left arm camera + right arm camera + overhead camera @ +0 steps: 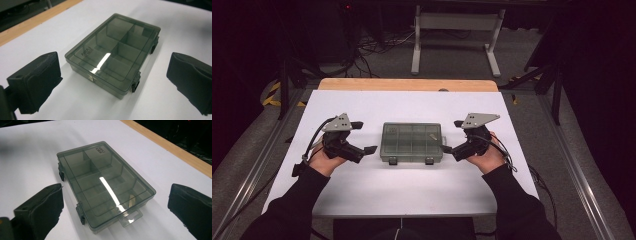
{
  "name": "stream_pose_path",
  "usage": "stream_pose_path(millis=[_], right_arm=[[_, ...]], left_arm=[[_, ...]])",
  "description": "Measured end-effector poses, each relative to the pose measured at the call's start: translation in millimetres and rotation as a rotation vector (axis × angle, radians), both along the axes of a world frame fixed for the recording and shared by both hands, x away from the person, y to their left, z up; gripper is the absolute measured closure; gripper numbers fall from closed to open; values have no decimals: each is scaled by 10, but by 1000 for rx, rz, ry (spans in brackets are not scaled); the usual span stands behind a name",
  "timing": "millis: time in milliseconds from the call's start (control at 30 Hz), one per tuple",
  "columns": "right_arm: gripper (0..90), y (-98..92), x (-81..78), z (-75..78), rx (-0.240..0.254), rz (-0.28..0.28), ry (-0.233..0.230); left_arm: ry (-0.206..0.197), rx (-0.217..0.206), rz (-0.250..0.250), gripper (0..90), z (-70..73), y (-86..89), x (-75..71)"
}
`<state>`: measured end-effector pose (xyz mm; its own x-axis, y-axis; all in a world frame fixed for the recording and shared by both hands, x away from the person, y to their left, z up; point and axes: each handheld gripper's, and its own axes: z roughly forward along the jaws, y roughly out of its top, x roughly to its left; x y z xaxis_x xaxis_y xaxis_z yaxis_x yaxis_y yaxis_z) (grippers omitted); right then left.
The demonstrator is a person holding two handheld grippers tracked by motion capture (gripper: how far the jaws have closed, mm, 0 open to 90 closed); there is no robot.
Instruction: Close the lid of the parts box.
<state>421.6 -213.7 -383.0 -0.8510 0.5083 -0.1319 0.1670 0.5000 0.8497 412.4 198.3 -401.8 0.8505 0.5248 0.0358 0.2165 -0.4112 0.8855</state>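
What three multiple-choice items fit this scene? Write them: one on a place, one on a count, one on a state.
1. Where does the compartment box lie?
A. on the floor
B. on a shelf
C. on the white sheet, between the left claw and the right claw

2. How many black latches does it have?
A. one
B. two
C. four

3. What state is its lid in?
A. closed flat
B. propped open
C. taken off

Key: 1 C, as the high view shows it midway between both open claws. 2 B, with two on its near edge. 3 A, since it sits flush over the compartments.
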Motion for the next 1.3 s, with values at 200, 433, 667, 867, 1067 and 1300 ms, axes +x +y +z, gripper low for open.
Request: stream_pose_path(millis=[200, 433, 667, 867, 1067, 1300], right_arm=[[0, -63, -72, -22, 42, -3, -33], [0, -127, -140, -137, 68, 0, -36], [0, -179, -216, -269, 102, 0, -51], [6, -232, -297, -357, 146, -2, -107], [6, -293, -325, -492, 172, -29, -119], [7, -378, -355, -593, 176, -60, -131]], left_arm=[[-39, -75, 7, 1, -77, 129, -106], [-80, -108, 32, 1, -223, 219, -242], [-83, -176, 36, 5, -365, 317, -302], [-92, -234, 39, 4, -531, 387, -340], [-77, -262, 52, 1, -669, 459, -314], [-96, -290, 97, 1, -770, 573, -391]])
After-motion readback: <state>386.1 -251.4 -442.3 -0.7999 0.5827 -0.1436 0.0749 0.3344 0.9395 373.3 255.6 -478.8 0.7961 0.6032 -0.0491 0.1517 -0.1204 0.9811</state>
